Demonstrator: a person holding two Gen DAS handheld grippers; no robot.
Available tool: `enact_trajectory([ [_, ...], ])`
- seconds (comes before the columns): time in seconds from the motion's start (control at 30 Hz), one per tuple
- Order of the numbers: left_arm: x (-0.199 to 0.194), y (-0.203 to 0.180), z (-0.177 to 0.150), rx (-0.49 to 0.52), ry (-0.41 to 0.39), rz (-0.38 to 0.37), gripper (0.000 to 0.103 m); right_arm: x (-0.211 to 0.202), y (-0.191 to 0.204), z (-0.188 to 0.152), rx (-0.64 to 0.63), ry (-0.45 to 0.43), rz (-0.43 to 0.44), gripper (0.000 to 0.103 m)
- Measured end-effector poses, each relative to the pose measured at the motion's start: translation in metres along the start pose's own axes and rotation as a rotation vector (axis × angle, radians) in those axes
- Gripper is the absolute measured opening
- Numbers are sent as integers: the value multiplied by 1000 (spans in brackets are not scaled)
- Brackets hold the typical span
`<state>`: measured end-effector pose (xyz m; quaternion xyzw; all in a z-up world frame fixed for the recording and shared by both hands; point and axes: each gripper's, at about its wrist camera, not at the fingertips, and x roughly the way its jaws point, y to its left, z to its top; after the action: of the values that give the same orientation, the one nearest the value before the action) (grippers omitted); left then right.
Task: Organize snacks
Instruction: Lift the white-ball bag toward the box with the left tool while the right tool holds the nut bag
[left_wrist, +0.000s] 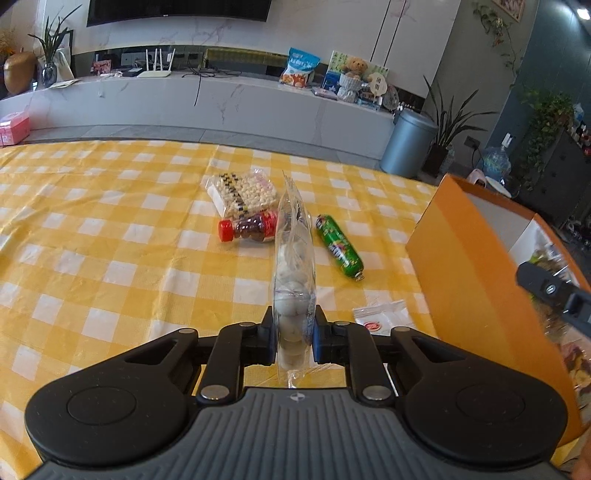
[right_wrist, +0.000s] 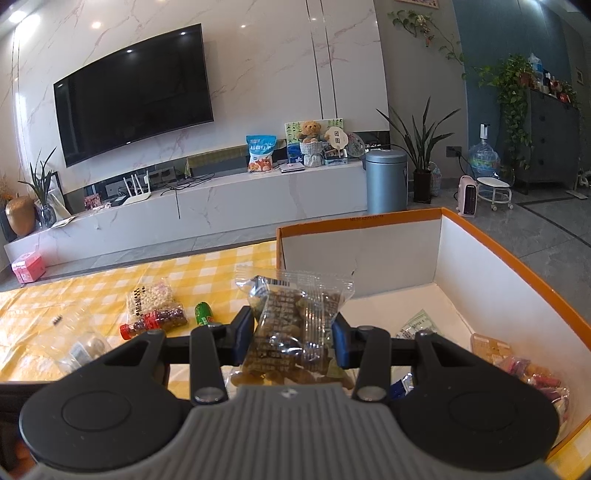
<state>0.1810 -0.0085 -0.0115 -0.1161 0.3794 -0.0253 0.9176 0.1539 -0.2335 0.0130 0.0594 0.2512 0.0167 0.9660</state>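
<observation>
Seen over a yellow checked counter (left_wrist: 110, 229): left claw (left_wrist: 294, 334) pinched on a clear packet of pale round sweets (left_wrist: 293, 280), packet held on edge, long axis running straight away from the camera, lifted clear of the cloth; right claw (right_wrist: 294, 334) pressed onto a clear packet of brown dried fruit (right_wrist: 295, 325), packet upright and broadside between the blue pads, poised at the near left corner of the orange box (right_wrist: 517, 266), just above its white floor; already lying in the box, several wrapped snacks, among them a bright mixed pack (right_wrist: 532, 376) at the near right wall and a greenish sachet (right_wrist: 417, 325) farther in.

Left on the counter, far of the left claw: a bag of white puffed kernels (left_wrist: 242, 194), a red-capped bottle (left_wrist: 247, 229) lying on its side just near of it, a green sausage-shaped snack (left_wrist: 339, 247) lying slantwise to the right, and a small flat sachet (left_wrist: 380, 317) close to the box's near left wall.

Judged from this: box lying to the right of the left claw, its left wall between the two; right claw the nearer, apparently ready to release first; left packet likely needing a carry rightward over the orange wall, and probably a turn flat, before release.
</observation>
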Motion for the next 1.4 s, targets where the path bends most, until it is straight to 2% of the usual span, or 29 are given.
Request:
enact_trajectory([
  [0.27, -36, -11, 16, -9, -74, -43, 19, -3, -7, 0, 56, 5, 26, 41],
  [0.37, -49, -21, 18, -11, -102, -70, 19, -4, -20, 1, 143, 9, 59, 41],
  [0.5, -60, -37, 22, -1, -115, -148, 19, -11, -45, 4, 278, -13, 77, 41],
  [0.7, -66, -66, 33, 60, -158, -204, 19, -24, -77, 33, 280, -40, 100, 41],
  [0.83, -57, -75, 41, 38, -144, -246, 19, -21, -102, 59, 307, -120, 95, 41],
  [0.97, -45, -82, 49, 44, -131, -245, 19, 18, -110, 75, 290, 42, 130, 41],
  [1.1, -36, -84, 51, 55, -134, -241, 19, 46, -97, 56, 257, 187, 184, 41],
  [1.3, -26, -83, 41, 47, -112, -239, 19, 68, -77, 42, 182, 258, 131, 42],
  [1.33, -25, -82, 39, 41, -105, -245, 19, 70, -76, 42, 175, 265, 120, 44],
  [1.37, -24, -82, 36, 34, -97, -252, 19, 70, -76, 42, 172, 268, 109, 51],
  [1.4, -23, -81, 33, 34, -87, -258, 19, 71, -76, 42, 172, 269, 101, 68],
])
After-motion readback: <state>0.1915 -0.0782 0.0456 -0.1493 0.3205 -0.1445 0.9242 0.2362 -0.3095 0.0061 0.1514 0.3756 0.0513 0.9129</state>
